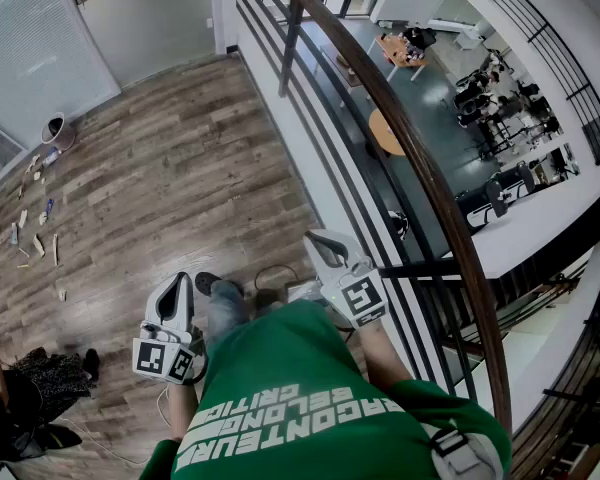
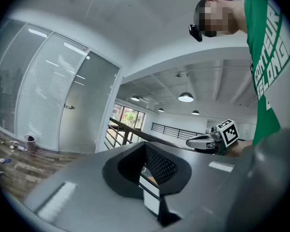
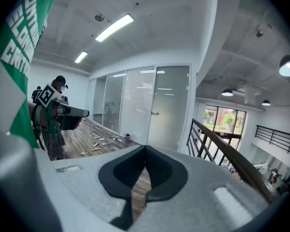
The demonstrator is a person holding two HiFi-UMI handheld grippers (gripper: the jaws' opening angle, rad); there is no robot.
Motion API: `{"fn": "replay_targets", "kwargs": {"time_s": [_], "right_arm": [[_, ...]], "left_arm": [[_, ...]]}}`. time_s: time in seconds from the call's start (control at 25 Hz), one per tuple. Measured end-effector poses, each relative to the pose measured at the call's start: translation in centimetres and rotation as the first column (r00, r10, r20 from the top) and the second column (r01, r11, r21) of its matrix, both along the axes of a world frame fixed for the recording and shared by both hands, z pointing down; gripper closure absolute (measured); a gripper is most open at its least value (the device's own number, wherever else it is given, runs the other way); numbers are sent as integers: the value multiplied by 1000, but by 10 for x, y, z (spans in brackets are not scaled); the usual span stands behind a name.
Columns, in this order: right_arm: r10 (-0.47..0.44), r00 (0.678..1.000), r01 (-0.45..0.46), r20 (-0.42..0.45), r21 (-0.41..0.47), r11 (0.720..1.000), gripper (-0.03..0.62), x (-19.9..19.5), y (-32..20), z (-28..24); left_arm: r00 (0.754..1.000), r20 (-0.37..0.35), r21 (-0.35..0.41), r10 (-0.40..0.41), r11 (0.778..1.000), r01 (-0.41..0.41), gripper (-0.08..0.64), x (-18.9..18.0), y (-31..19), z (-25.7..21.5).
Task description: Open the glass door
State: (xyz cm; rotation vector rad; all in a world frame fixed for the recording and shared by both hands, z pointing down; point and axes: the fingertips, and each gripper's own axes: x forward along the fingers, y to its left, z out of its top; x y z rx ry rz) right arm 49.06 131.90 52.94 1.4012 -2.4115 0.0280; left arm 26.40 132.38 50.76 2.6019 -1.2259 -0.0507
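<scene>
Wooden landing [image 1: 180, 168], glass door [image 3: 169, 108] closed ahead in right gripper view; L tool [image 1: 179, 282], R tool [image 1: 316, 237] shut.

Floor [image 1: 180, 168]: grey-brown wood-look planks.
Handrail [image 1: 420, 158]: dark wood, curving atop a black barred railing [image 1: 310, 138].
Bin [image 1: 55, 128]: small, round, at the floor's far edge.
Scraps [image 1: 35, 218]: scattered near the bin.
Round table [image 1: 385, 133]: on the level below.

Shirt [image 1: 310, 398] green w/ white print; floor [image 1: 180, 168] brown wood-grain; glass door [image 1: 150, 23] frosted grey.

Wood-plank floor [image 1: 180, 168] — scattered scraps [image 1: 32, 223], small bucket [image 1: 55, 128]
</scene>
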Motion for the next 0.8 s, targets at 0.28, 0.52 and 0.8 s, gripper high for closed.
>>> {"fn": "replay_targets", "kwargs": {"time_s": [0.28,0.52,0.8], "right_arm": [[63,998,-63,15,-18,998,598,8,-3,8],[153,988,-152,6,-48,987,598,19,-7,9],[241,970,-242,-14,-45,969,598,14,-41,-4]], "left_arm": [[996,-21,-37,87,995,-88,543,17,-13,8],[973,-65,-31,222,974,-224,543,36,-36,1],[941,-93,23,324,946,-323,543,36,-81,-10]]}}
